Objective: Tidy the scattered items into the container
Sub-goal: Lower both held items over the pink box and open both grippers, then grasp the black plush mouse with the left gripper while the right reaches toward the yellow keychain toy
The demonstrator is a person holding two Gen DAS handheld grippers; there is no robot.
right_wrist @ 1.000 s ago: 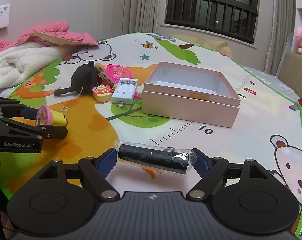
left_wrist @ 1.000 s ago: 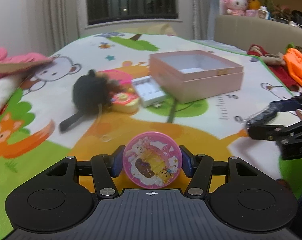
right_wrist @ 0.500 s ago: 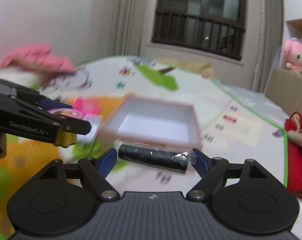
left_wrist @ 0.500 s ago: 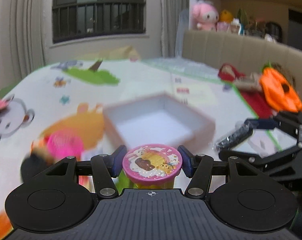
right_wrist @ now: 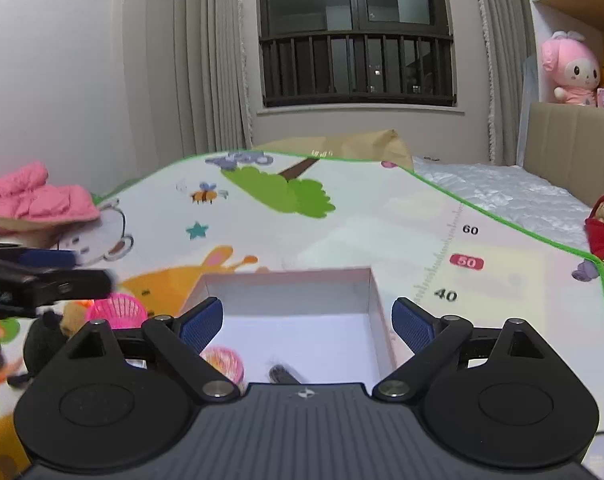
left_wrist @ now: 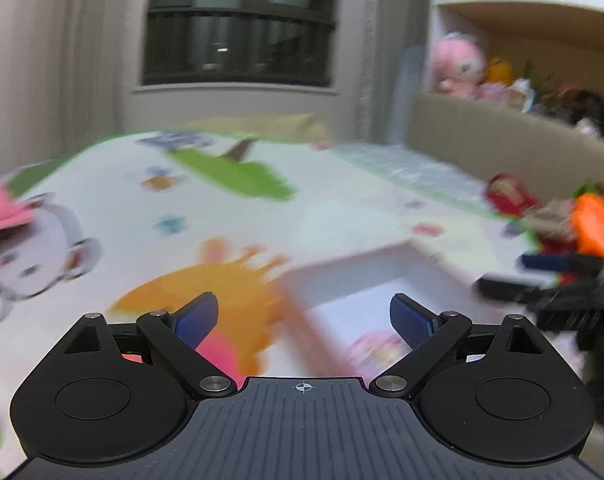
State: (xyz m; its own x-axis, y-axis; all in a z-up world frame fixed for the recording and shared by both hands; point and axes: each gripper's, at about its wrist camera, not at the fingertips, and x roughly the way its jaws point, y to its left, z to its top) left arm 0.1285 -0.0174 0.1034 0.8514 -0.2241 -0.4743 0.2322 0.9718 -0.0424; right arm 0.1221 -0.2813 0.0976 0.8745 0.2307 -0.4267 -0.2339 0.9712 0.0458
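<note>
At the bottom of the right wrist view, the right gripper (right_wrist: 306,322) stands wide, its 2 blue-padded fingers (right_wrist: 201,322) splayed with nothing between them. Just past its black body, low in the frame centre, the black cylindrical roll in clear wrap (right_wrist: 284,374) lies on the white floor of the pale pink square cardboard box (right_wrist: 375,308), only its end showing above the gripper body. To its left, also inside the box, the round pink-lidded yellow toy tin (right_wrist: 224,362) sits beside the left finger, blurred. The box opening fills the space between and beyond the fingers. Left of the box, a bright pink plastic mesh basket (right_wrist: 116,312) and a black furry toy (right_wrist: 42,340) rest on the colourful cartoon play mat (right_wrist: 381,220). At the left edge, the left gripper (right_wrist: 46,280) reaches in, blurred. In the left wrist view, the left gripper (left_wrist: 303,320) is likewise spread wide and empty; the tin (left_wrist: 371,350) shows as a pink smear low inside the box (left_wrist: 341,276), between the fingers, nearer the right one. The right gripper (left_wrist: 541,280) is a dark blur at the right edge. Farther back, upper right, a pink plush rabbit toy (right_wrist: 569,68) sits on a shelf.
</note>
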